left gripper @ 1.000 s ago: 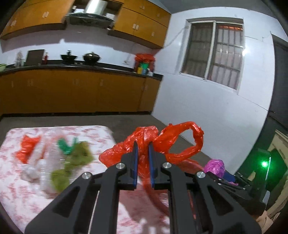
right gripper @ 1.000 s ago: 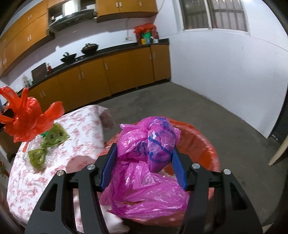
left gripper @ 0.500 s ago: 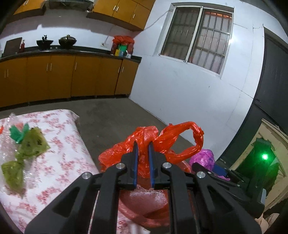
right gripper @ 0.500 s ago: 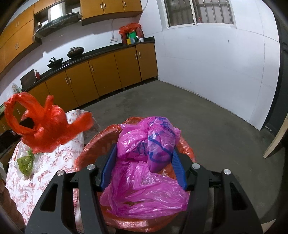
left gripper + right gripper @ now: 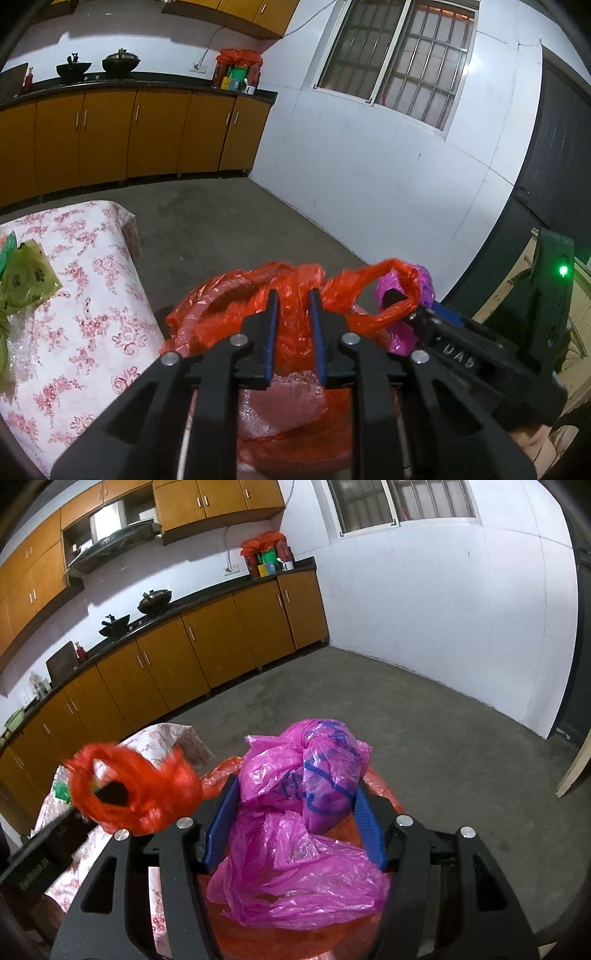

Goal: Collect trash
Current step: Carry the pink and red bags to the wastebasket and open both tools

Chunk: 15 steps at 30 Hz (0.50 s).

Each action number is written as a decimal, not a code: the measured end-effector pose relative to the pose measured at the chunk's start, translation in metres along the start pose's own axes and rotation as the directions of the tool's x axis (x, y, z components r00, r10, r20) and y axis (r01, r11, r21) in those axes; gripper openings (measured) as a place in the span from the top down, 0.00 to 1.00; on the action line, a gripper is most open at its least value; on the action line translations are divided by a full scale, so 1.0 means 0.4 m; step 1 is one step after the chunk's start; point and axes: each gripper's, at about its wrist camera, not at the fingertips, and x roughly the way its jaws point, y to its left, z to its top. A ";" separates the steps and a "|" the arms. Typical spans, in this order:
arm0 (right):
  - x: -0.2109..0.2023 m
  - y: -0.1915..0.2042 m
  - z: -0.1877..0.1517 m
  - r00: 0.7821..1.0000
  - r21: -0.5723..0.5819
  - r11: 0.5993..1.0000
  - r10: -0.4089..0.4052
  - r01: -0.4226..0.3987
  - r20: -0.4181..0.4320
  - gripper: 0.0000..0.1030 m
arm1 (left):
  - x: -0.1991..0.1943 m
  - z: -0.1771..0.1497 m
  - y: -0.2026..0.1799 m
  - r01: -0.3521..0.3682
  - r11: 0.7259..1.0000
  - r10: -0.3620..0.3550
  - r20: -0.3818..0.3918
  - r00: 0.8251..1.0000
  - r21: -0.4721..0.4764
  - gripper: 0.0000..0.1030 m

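My left gripper (image 5: 293, 301) is shut on a crumpled red plastic bag (image 5: 295, 332), held over a bin lined with an orange-red bag (image 5: 295, 439) that holds bubble wrap (image 5: 284, 402). The red bag also shows blurred in the right wrist view (image 5: 136, 794). My right gripper (image 5: 295, 805) is shut on a knotted pink plastic bag (image 5: 306, 812) with blue print, held over the same bin (image 5: 384, 797). The pink bag shows in the left wrist view (image 5: 402, 306) just right of the red bag.
A table with a pink floral cloth (image 5: 85, 325) stands left of the bin, with green bags (image 5: 26, 280) on it. Brown kitchen cabinets (image 5: 129, 136) line the back wall. Grey concrete floor (image 5: 406, 716) lies beyond the bin, bounded by a white wall (image 5: 388, 166).
My left gripper has carried the red bag from over the table rightward to over the bin and lowered it. The right gripper has kept the pink bag over the bin.
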 end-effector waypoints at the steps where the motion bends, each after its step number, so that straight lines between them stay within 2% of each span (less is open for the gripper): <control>1: 0.003 -0.003 -0.001 1.000 0.005 1.000 0.008 -0.008 -0.003 0.38 | 0.004 -0.002 0.006 -0.004 1.000 0.004 -0.005 1.000 -0.003 0.77; 4: 0.006 -0.006 -0.007 1.000 0.013 1.000 0.022 -0.022 -0.011 0.33 | 0.006 -0.006 0.020 -0.016 1.000 0.016 -0.014 1.000 -0.010 0.72; 9: -0.005 -0.007 -0.019 1.000 0.006 1.000 0.007 -0.007 -0.011 0.33 | -0.012 -0.014 0.066 -0.068 0.997 0.067 -0.013 0.998 -0.032 0.67; 15: -0.028 0.015 -0.005 0.999 -0.062 0.997 -0.045 0.047 0.024 0.33 | -0.081 -0.014 0.121 -0.173 0.985 0.174 0.037 0.984 -0.020 0.51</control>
